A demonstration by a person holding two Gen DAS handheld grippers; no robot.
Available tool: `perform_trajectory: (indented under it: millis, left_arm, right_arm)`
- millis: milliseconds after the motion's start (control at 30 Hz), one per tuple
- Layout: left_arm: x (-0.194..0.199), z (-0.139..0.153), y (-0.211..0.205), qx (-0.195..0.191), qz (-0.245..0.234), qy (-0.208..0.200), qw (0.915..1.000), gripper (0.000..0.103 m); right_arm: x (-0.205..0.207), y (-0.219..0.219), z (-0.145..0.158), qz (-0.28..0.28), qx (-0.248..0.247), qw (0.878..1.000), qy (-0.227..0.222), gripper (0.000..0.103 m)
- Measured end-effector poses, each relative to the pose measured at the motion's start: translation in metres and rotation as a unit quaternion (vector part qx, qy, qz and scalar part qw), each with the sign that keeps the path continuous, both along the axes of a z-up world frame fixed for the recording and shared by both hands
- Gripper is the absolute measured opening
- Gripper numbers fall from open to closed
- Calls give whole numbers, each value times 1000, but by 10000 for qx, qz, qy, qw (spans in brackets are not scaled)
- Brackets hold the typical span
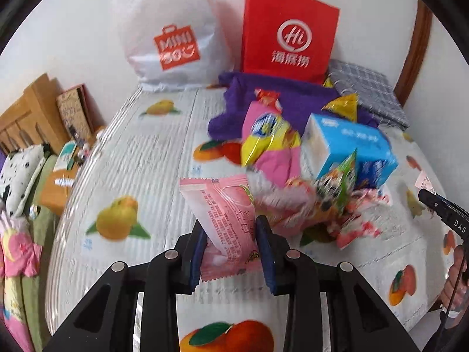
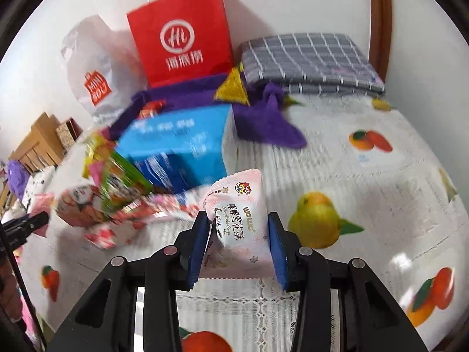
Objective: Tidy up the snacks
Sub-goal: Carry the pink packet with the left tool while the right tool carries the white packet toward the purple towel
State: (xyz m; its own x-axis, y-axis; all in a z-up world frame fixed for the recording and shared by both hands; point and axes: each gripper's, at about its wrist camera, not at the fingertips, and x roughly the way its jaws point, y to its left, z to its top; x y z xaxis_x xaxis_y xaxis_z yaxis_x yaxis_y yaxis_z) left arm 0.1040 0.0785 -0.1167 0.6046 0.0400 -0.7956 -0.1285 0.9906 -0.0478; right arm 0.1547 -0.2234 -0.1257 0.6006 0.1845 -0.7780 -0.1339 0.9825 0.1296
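Note:
My left gripper (image 1: 231, 226) is shut on a pink snack packet (image 1: 225, 220), held above the fruit-print tablecloth (image 1: 140, 158). My right gripper (image 2: 237, 220) is shut on a pale pink and white snowflake-crisp packet (image 2: 240, 220), also lifted off the cloth. A pile of snacks lies between them: a blue carton (image 1: 348, 146) (image 2: 181, 143), a pink and yellow bag (image 1: 269, 138), a green packet (image 1: 340, 182) (image 2: 120, 176) and small pink-white wrappers (image 1: 360, 223) (image 2: 96, 220). The right gripper's tip (image 1: 439, 208) shows at the right edge of the left wrist view.
A red paper bag (image 1: 288, 32) (image 2: 181, 32) and a white plastic shopping bag (image 1: 173, 35) (image 2: 93, 67) stand against the wall at the back. A purple cloth (image 1: 293, 99) (image 2: 263, 117) and a folded grey checked cloth (image 2: 310, 61) lie behind the pile. Wooden boxes (image 1: 38, 111) and soft items sit off the table's left edge.

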Motion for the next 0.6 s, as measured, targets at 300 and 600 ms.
perform_trajectory:
  millis: [300,600]
  left_arm:
    - [35,37,-21,-333,-630,-285,9971,31]
    - [83,66,-34,-566,-909,-459,9932,31]
  right_arm:
    - [5,17,45,164,143,9996,-201,40]
    - [31,36,90,440,83,9978,-479,40]
